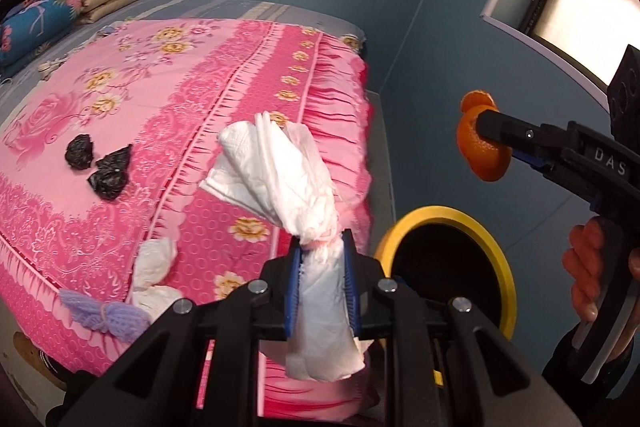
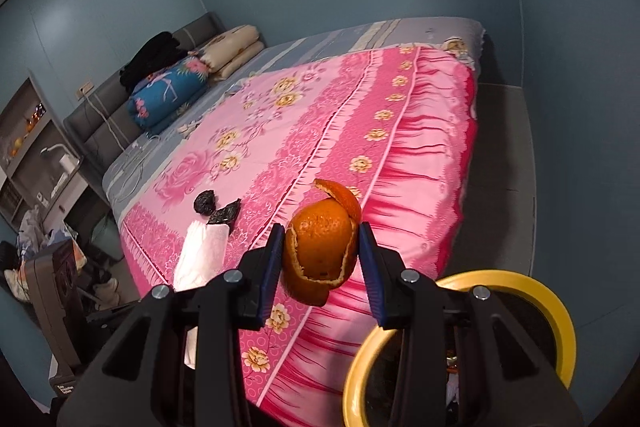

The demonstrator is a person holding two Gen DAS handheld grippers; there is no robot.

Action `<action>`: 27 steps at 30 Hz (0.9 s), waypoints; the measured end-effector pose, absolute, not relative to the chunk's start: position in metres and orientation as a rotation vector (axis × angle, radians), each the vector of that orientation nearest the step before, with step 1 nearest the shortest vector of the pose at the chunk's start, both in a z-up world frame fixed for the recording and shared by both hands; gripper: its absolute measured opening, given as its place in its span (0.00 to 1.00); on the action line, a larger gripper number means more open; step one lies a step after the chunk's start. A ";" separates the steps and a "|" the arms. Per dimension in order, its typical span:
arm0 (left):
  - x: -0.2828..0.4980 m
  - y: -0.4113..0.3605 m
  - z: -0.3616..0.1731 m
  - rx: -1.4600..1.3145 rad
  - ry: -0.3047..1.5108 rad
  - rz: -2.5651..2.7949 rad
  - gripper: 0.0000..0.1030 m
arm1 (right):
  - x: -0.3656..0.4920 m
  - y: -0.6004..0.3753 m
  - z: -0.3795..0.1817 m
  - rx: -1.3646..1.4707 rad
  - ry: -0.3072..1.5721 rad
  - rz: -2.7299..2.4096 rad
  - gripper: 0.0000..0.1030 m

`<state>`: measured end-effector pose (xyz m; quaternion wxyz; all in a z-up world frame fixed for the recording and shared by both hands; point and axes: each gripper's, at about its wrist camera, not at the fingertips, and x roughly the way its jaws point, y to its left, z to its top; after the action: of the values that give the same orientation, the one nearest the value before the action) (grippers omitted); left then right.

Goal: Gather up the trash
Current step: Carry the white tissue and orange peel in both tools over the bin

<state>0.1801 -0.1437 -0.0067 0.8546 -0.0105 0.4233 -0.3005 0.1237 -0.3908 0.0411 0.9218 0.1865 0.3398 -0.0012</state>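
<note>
My left gripper (image 1: 321, 259) is shut on a crumpled white tissue (image 1: 280, 163), held above the bed's edge. The tissue (image 2: 200, 251) also shows at the left of the right wrist view. My right gripper (image 2: 322, 247) is shut on a curled orange peel (image 2: 320, 247); from the left wrist view that peel (image 1: 478, 147) hangs above and to the right of the bin. A yellow-rimmed bin (image 1: 452, 219) with a dark inside stands on the floor beside the bed; its rim (image 2: 552, 307) lies low at the right, under my right gripper. Two black crumpled bags (image 1: 98, 163) lie on the bedspread.
The bed carries a pink floral spread (image 1: 160, 99). More white tissue (image 1: 154, 267) and a purple mesh scrap (image 1: 104, 315) lie near its front edge. Pillows and folded bedding (image 2: 192, 75) sit at the head. A shelf and clutter (image 2: 40, 187) stand at the left, a person's hand (image 1: 588, 267) at the right.
</note>
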 end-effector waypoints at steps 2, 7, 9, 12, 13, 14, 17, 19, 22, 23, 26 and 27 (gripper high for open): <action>0.171 -0.157 -0.006 -0.019 0.893 -0.666 0.17 | 0.115 -0.399 0.042 0.391 0.683 -0.014 0.35; 0.159 -0.183 -0.004 -0.016 0.894 -0.737 0.17 | 0.090 -0.421 0.047 0.415 0.643 -0.061 0.35; 0.154 -0.192 -0.004 -0.007 0.894 -0.753 0.17 | 0.079 -0.430 0.048 0.425 0.626 -0.077 0.35; 0.148 -0.203 -0.008 -0.006 0.913 -0.775 0.17 | 0.067 -0.440 0.047 0.434 0.622 -0.100 0.35; 0.147 -0.206 -0.010 -0.005 0.920 -0.778 0.17 | 0.062 -0.446 0.045 0.444 0.622 -0.108 0.35; 0.146 -0.208 -0.012 -0.003 0.925 -0.780 0.17 | 0.059 -0.449 0.043 0.450 0.622 -0.113 0.35; 0.143 -0.217 -0.016 0.010 0.941 -0.787 0.17 | 0.051 -0.460 0.038 0.469 0.624 -0.130 0.35; 0.140 -0.223 -0.016 0.024 0.940 -0.793 0.17 | 0.047 -0.465 0.034 0.482 0.626 -0.136 0.35; 0.131 -0.236 -0.017 0.053 0.940 -0.812 0.17 | 0.041 -0.475 0.030 0.498 0.626 -0.159 0.36; 0.129 -0.240 -0.017 0.060 0.942 -0.820 0.18 | 0.039 -0.478 0.028 0.504 0.624 -0.163 0.36; 0.121 -0.250 -0.020 0.079 0.950 -0.834 0.18 | 0.036 -0.484 0.024 0.521 0.620 -0.166 0.36; 0.119 -0.252 -0.020 0.080 0.952 -0.835 0.18 | 0.034 -0.488 0.023 0.527 0.618 -0.167 0.36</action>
<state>0.1195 -0.2521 -0.0204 0.8054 0.0375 0.4446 -0.3902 0.0339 -0.4876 0.0230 0.9153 0.2559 0.3004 -0.0810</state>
